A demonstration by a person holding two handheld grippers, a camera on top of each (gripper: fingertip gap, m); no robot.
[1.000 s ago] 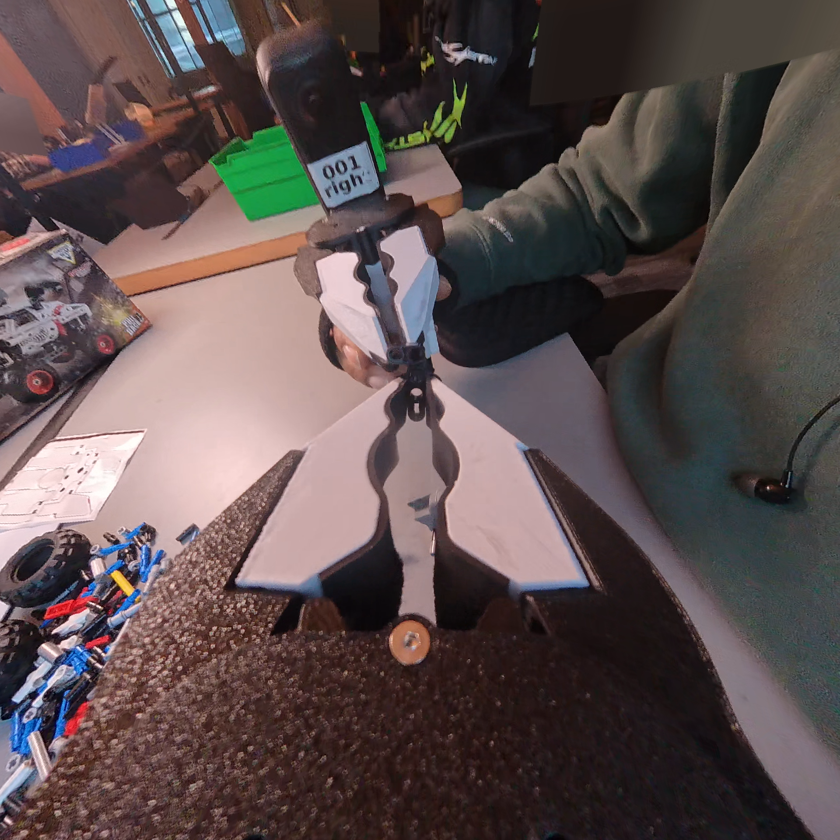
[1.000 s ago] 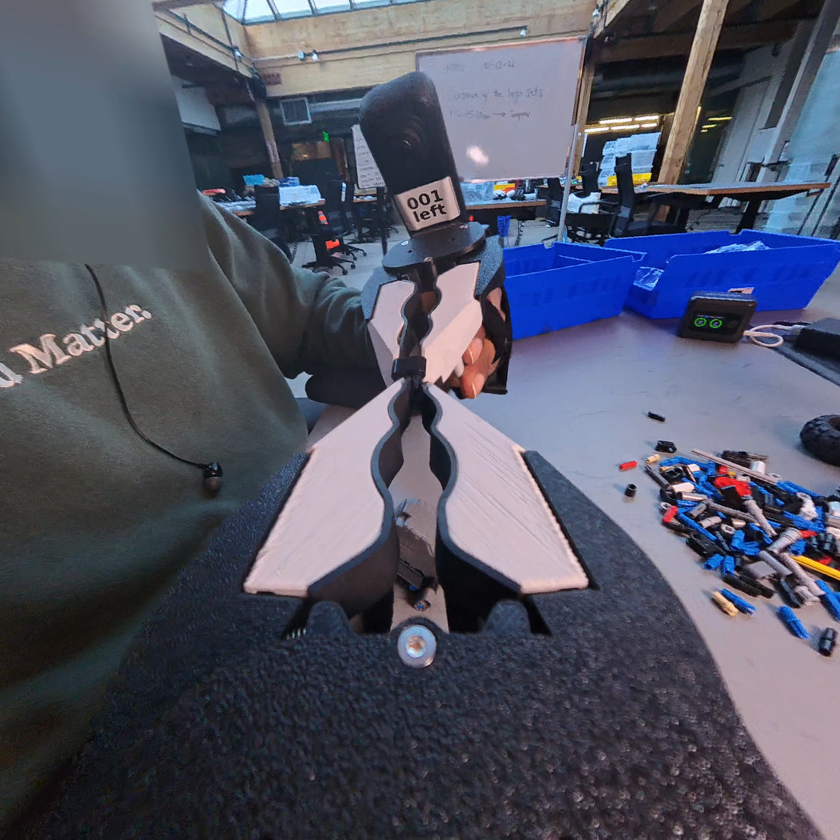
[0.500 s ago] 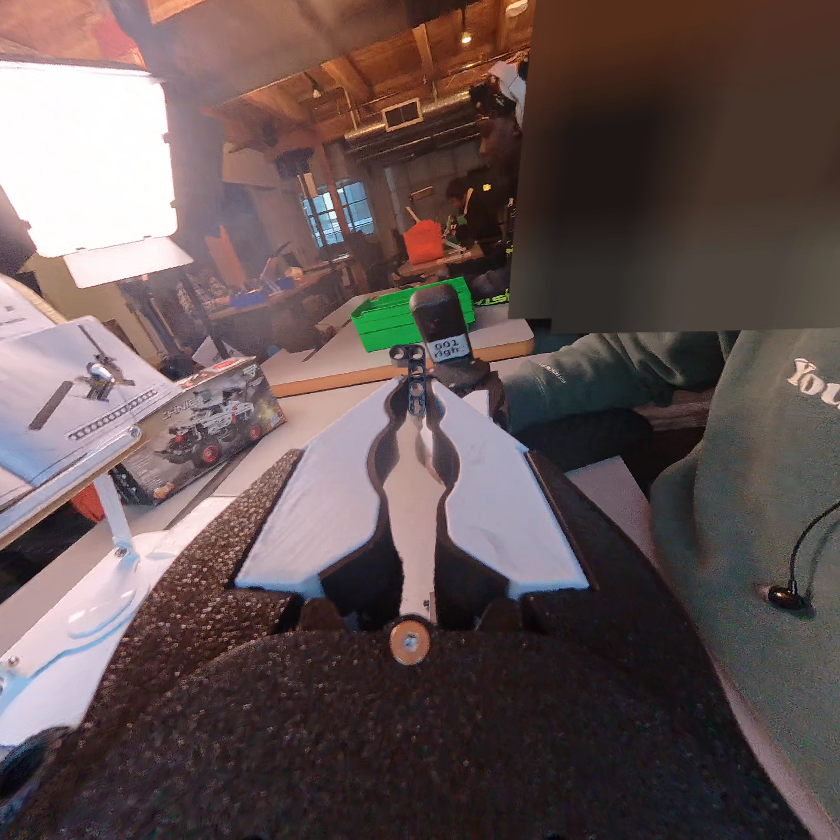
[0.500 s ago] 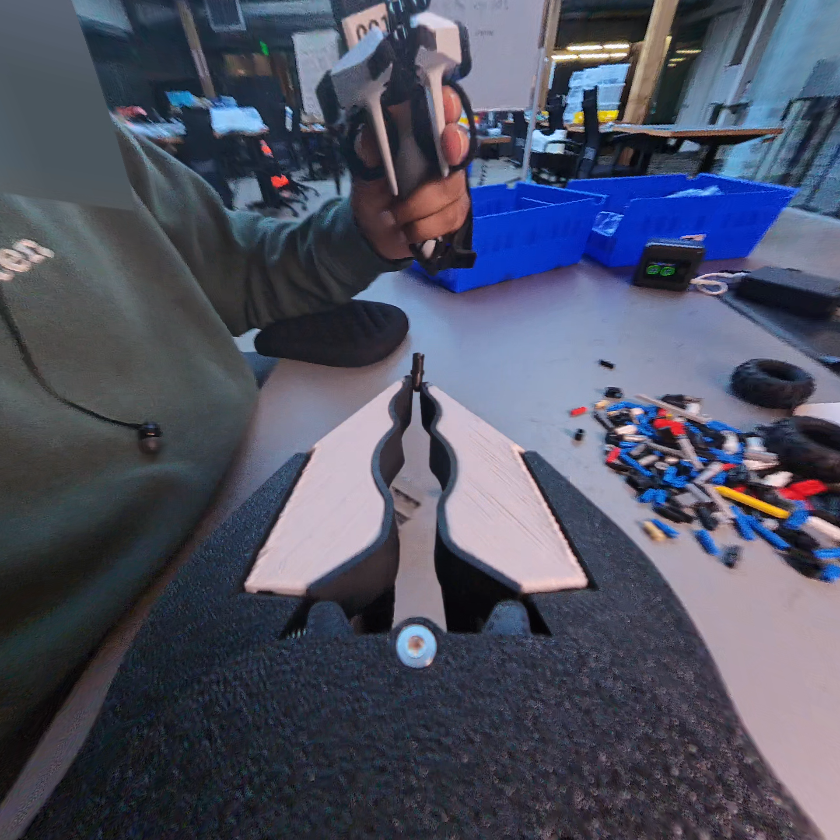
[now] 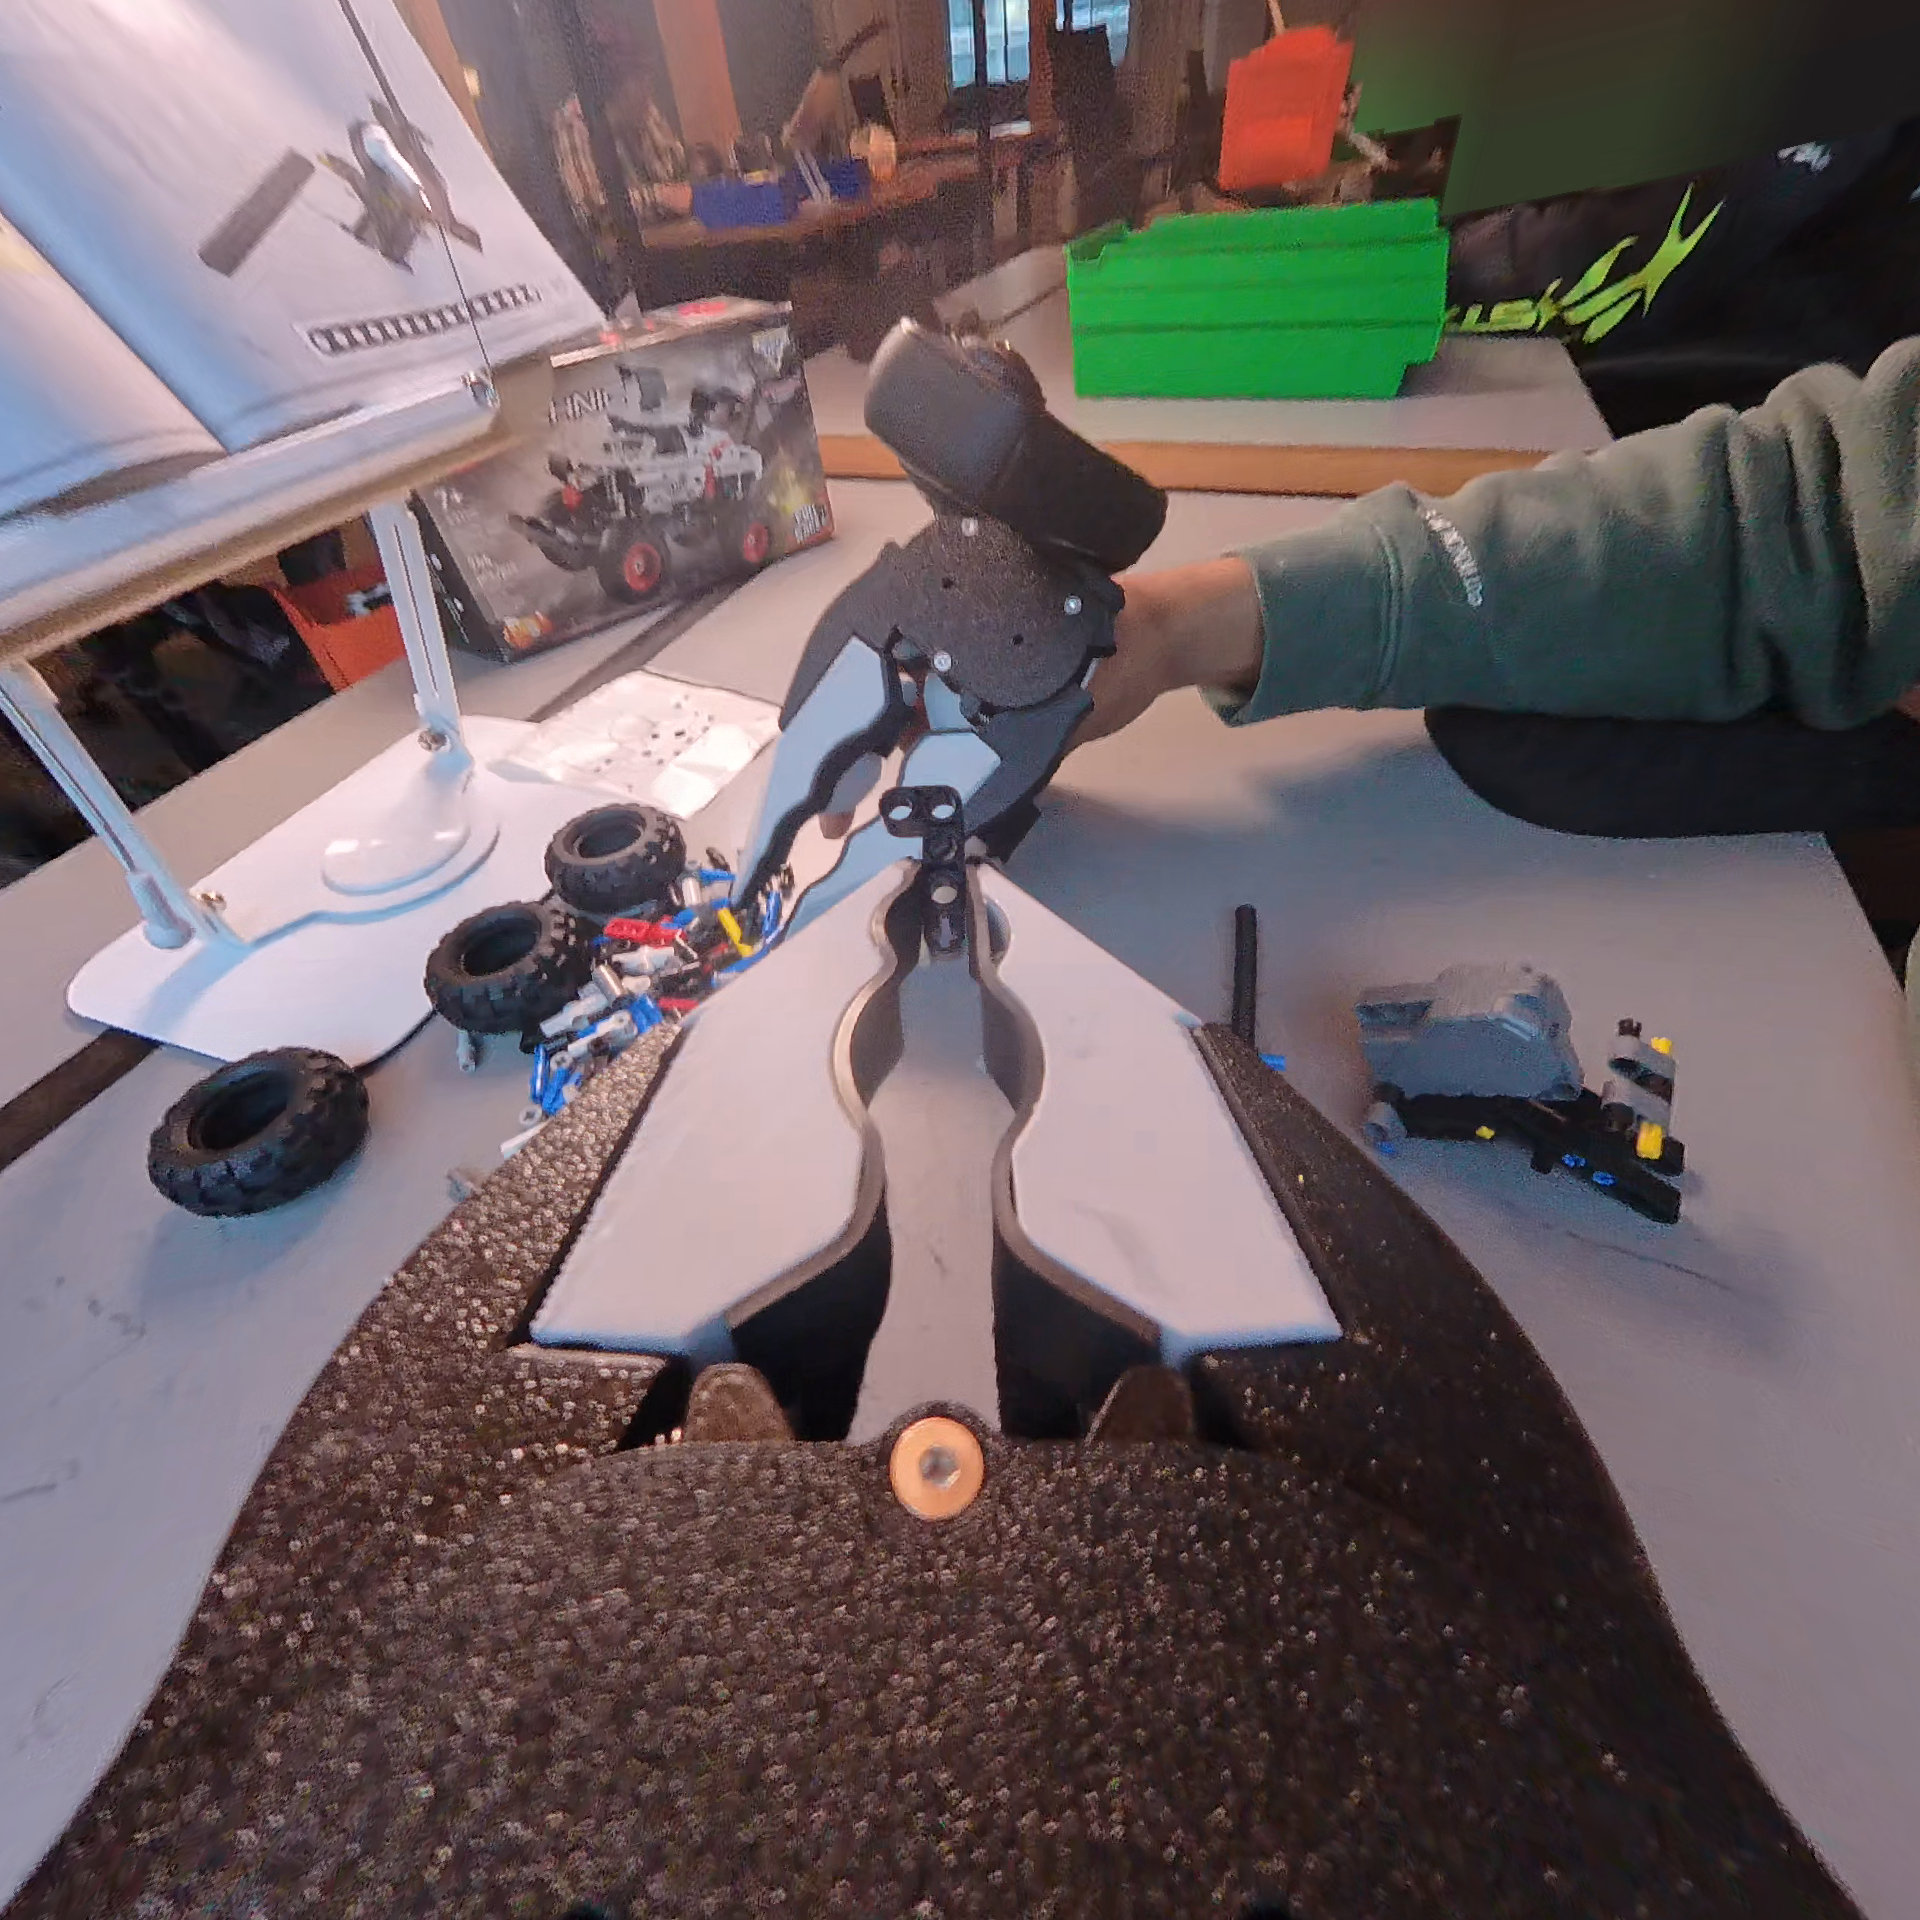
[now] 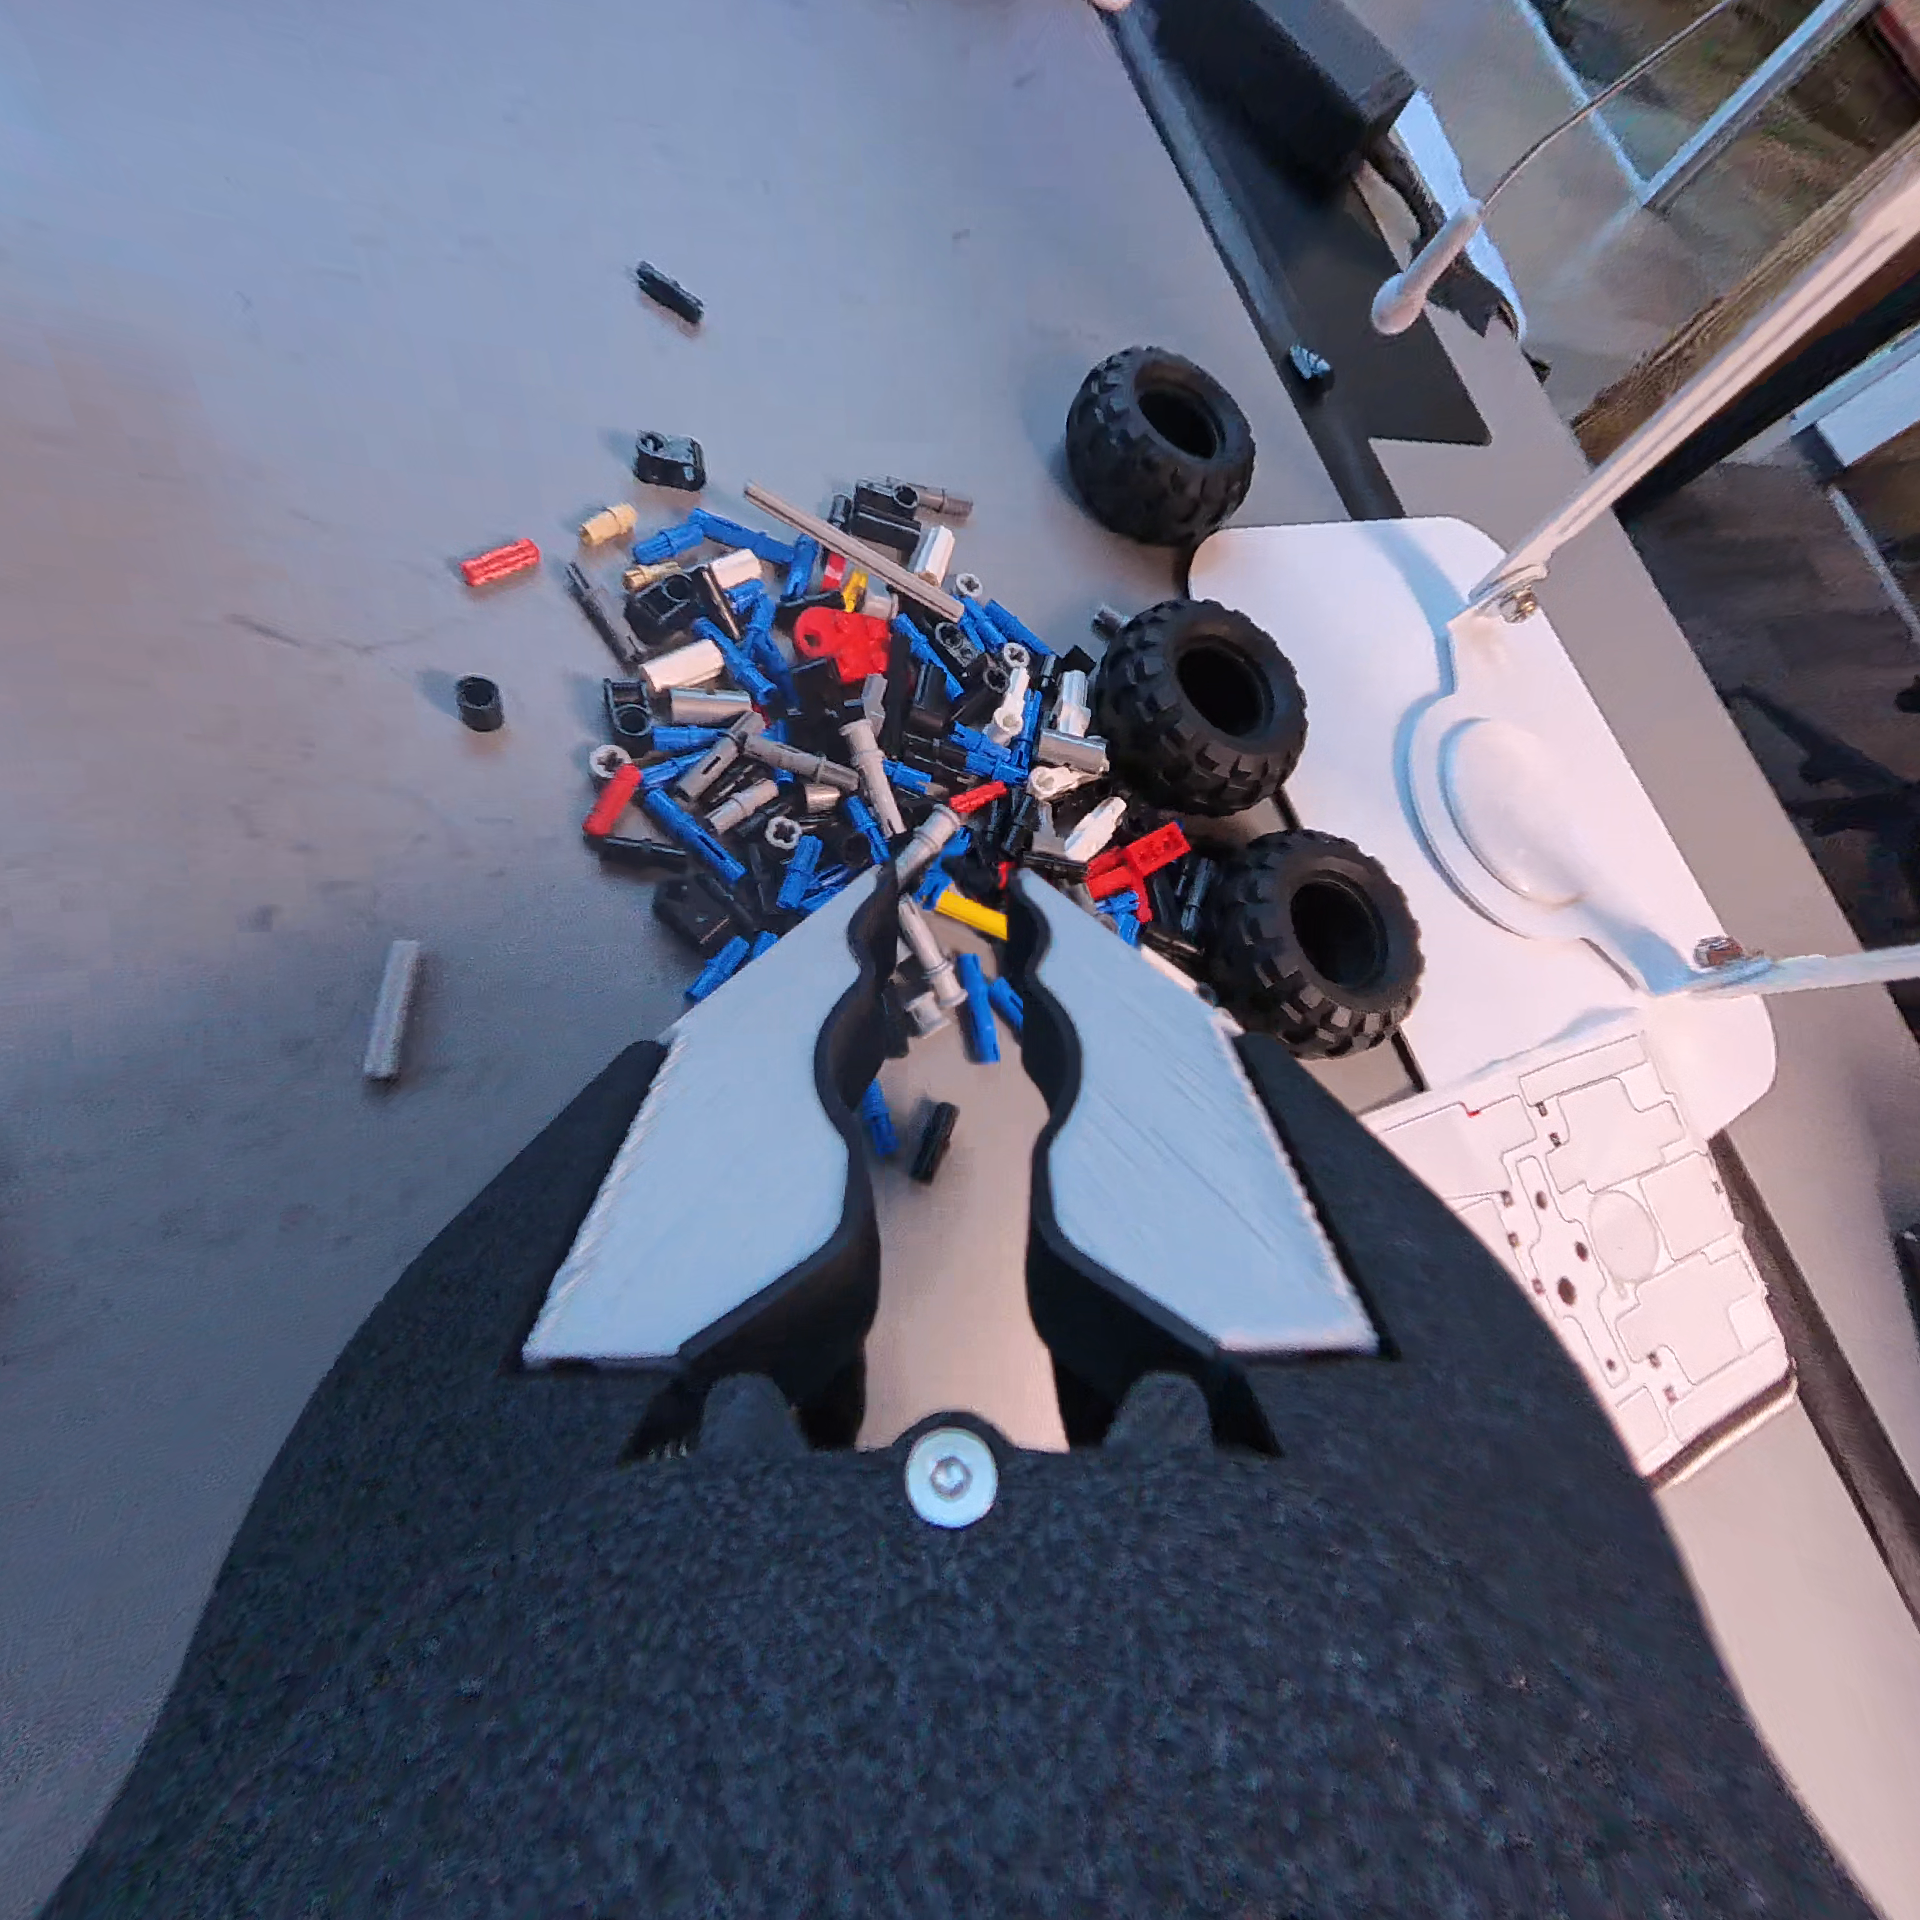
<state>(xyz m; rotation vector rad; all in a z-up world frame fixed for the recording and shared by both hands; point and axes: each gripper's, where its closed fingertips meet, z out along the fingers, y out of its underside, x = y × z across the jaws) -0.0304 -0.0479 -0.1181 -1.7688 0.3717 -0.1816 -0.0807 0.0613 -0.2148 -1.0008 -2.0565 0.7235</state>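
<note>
The left gripper [image 5: 940,883] has its jaws pressed together on a small black perforated plastic beam [image 5: 933,864], which stands upright above the grey counter [image 5: 1455,883]. The beam's cross-piece with two holes projects above the fingertips.

The right gripper [image 6: 948,894] points down into the pile of small blue, black, grey and red plastic connector pins [image 6: 821,717]. Its jaws are spread, with the fingertips at the near edge of the pile. A light grey axle pin [image 6: 925,914] and a yellow pin [image 6: 971,914] lie between the fingertips; contact with either cannot be determined.

Three black knobbed rubber tyres [image 6: 1200,707] lie along the right edge of the pile, touching the white stand base [image 6: 1351,582]. A white parts sheet [image 6: 1600,1226] lies near the base.

In the left wrist view, a partly built grey and black plastic assembly [image 5: 1507,1081] rests on the counter to the right, well apart from the pile. A printed toy truck box [image 5: 644,468] stands at the far left.
</note>
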